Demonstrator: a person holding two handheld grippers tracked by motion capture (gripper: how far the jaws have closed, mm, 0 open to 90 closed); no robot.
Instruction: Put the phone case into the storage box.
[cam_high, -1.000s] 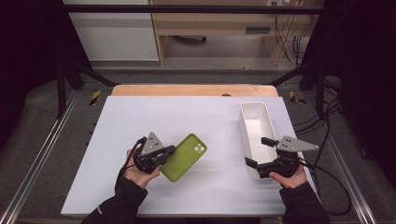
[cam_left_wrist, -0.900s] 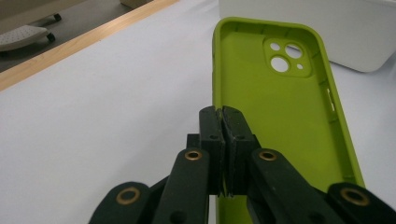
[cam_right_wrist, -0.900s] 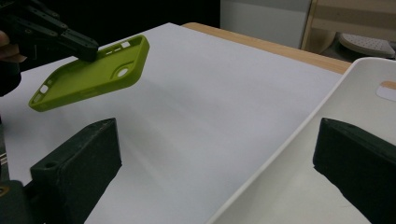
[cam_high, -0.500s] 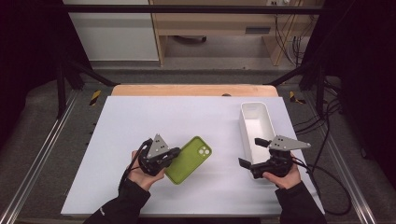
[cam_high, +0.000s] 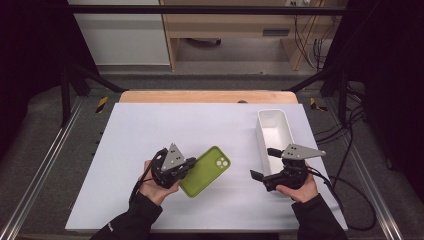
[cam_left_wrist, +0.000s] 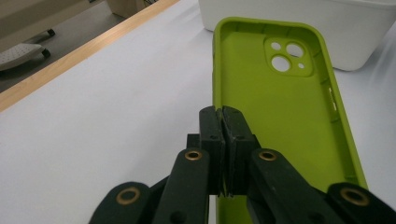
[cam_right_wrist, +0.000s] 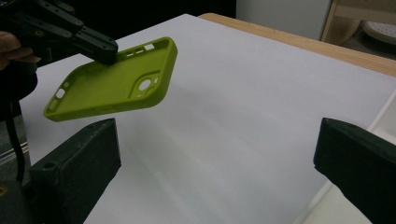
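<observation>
My left tool (cam_high: 186, 165) pinches the lime-green soft phone case (cam_high: 206, 170) by its rim — lifted off the white counter (cam_high: 150, 130); right tool (cam_high: 263, 163) gapes open, w/ nothing in it.

Green phone case's (cam_left_wrist: 289, 116) near end cut off by frame bottom (left gripper view), rim under fingers (cam_left_wrist: 212, 135).

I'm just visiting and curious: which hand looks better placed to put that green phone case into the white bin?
Probably the left. The left gripper is already shut on the green phone case's edge and holds it off the table. The right gripper is open and empty, though nearer the white bin.
</observation>
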